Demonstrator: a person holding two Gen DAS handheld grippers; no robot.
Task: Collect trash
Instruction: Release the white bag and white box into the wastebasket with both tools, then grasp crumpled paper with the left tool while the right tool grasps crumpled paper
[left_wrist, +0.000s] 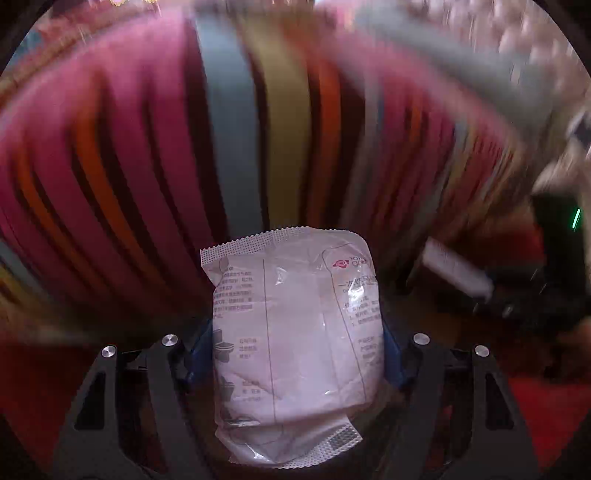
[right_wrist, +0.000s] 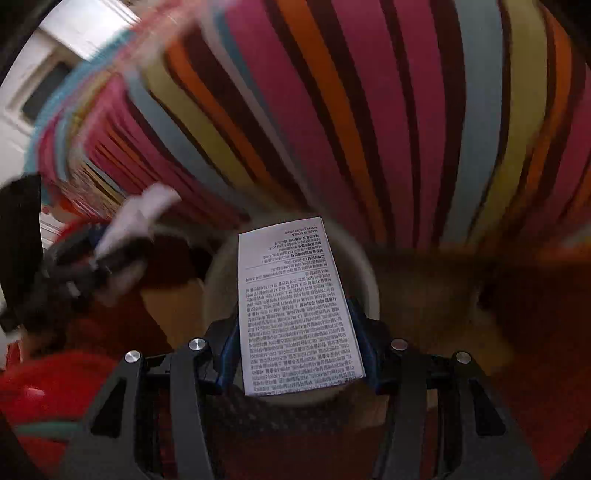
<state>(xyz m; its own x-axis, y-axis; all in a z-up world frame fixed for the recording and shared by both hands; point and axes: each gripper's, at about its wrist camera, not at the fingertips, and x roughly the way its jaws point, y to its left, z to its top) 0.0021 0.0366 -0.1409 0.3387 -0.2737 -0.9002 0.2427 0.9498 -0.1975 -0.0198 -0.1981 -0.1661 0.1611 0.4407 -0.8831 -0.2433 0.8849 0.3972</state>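
Both hands are loaded here, and the blur says everything is on the move. The left gripper (left_wrist: 295, 354) is clamped on a pale sealed packet (left_wrist: 291, 343), its blue pads pressing in from either side at about the packet's middle; the packet stands lengthwise along the fingers, crimped top edge pointing away from the camera, other crimped end tucked back toward the gripper body. Over on the right, the right gripper (right_wrist: 295, 347) is pinched on a printed leaflet (right_wrist: 295, 314), a long white sheet of dense text, again running out along the fingers with its far end forward. Now the relation that matters: just beyond and beneath that leaflet in the right wrist view sits a pale round rim, which looks like a bin (right_wrist: 218, 280), though it's too smeared to be sure. The leaflet's far end hangs right over that opening, so the right hand appears the nearer of the two to a drop. The left gripper shows at the left edge of that same view, off to the side of the rim, with its packet's white end sticking out. Behind it all, a striped fabric (right_wrist: 369, 110) fills the background. Nothing let go yet on either side.
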